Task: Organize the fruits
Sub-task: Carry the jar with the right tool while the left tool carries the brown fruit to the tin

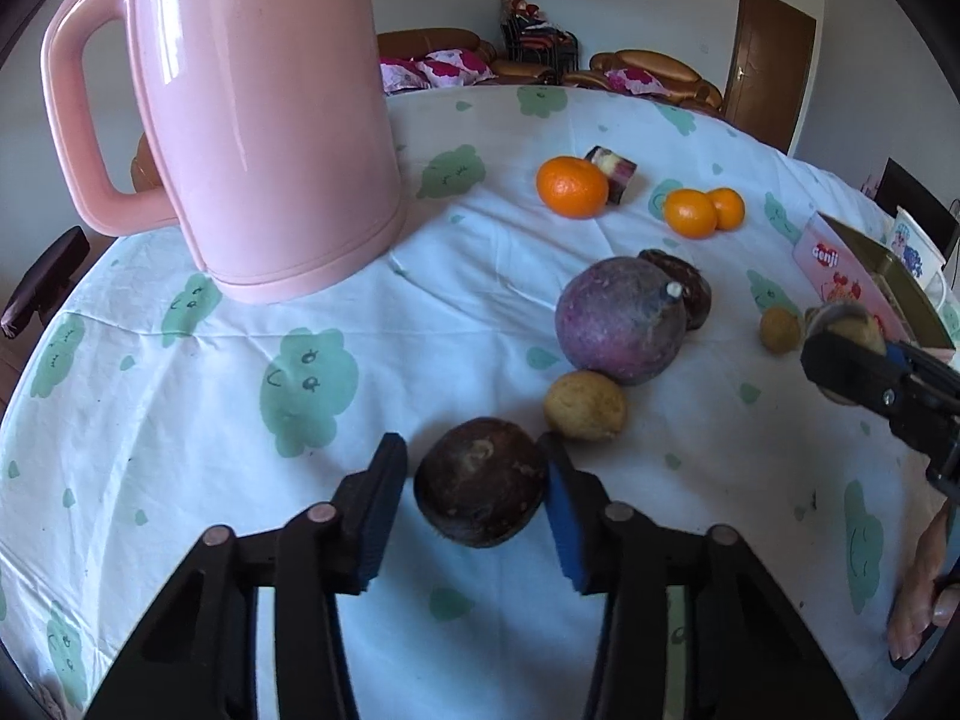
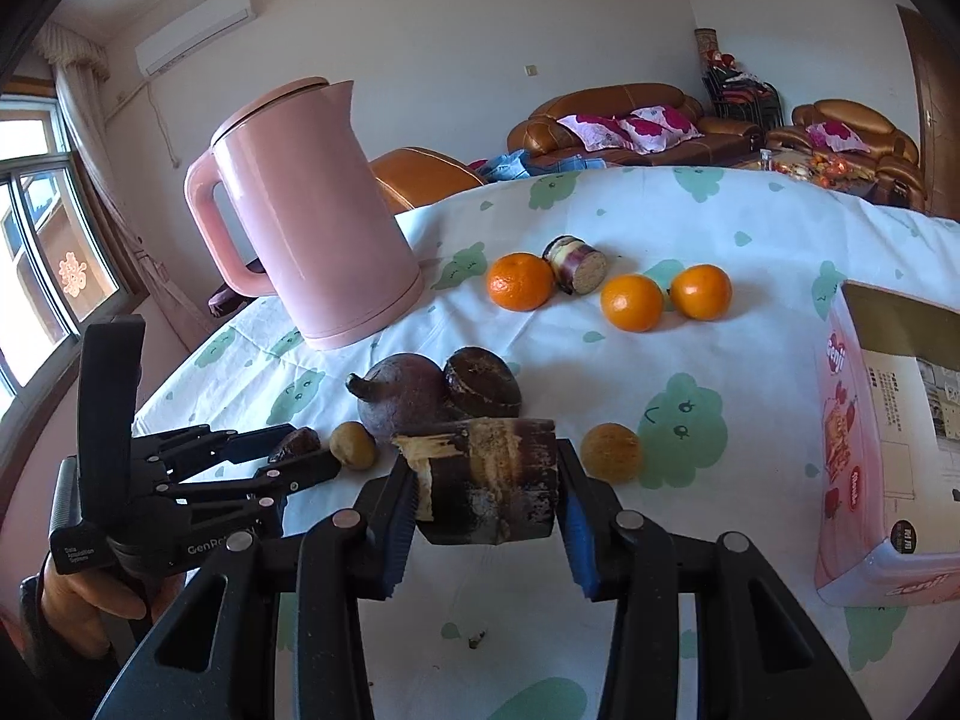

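Observation:
My left gripper is shut on a round dark brown fruit low over the cloth; the right pad presses it and the left pad sits at its side. In the right wrist view that gripper is at the left with the same fruit at its tips. My right gripper is shut on a short dark piece of sugarcane held crosswise. Loose on the cloth lie a large purple fruit, another dark brown fruit, two small tan fruits, three oranges and a second cane piece.
A tall pink kettle stands at the back left of the round table, which has a white cloth with green figures. An open pink box stands at the right edge. A hand holds the left gripper's grip. Sofas lie beyond the table.

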`<state>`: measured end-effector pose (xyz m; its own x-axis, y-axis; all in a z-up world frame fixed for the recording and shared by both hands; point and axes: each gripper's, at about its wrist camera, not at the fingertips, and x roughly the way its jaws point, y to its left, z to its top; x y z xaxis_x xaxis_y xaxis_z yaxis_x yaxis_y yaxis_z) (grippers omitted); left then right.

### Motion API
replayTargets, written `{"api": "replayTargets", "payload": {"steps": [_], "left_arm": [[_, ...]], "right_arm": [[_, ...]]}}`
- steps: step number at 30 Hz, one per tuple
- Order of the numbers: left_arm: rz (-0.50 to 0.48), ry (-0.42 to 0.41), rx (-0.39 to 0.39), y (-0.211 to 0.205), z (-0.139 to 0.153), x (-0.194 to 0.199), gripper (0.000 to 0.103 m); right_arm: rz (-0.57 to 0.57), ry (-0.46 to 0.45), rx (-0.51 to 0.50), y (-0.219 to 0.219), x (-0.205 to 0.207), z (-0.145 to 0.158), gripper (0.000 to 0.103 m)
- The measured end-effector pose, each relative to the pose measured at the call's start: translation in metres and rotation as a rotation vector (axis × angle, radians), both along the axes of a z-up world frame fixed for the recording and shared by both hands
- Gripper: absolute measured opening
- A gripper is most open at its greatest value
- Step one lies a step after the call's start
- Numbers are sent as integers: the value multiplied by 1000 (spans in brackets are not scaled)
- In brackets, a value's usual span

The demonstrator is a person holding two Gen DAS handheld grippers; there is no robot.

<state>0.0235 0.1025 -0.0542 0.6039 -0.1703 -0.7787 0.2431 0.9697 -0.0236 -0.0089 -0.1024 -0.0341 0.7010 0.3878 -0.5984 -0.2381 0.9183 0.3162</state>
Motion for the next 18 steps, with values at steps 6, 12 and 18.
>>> {"api": "replayTargets", "payload": {"steps": [6, 12, 18], "left_arm": [[20, -16, 9, 2, 2, -5, 41], [54, -131, -36, 7, 26, -24, 41], [-12, -266, -82, -25, 61, -40, 41]], "right_arm": [[-56, -78, -20, -12, -6, 11, 44], [-168, -175, -40, -50, -22, 29, 44], [-337, -240, -118, -104, -35, 40, 44]]}}
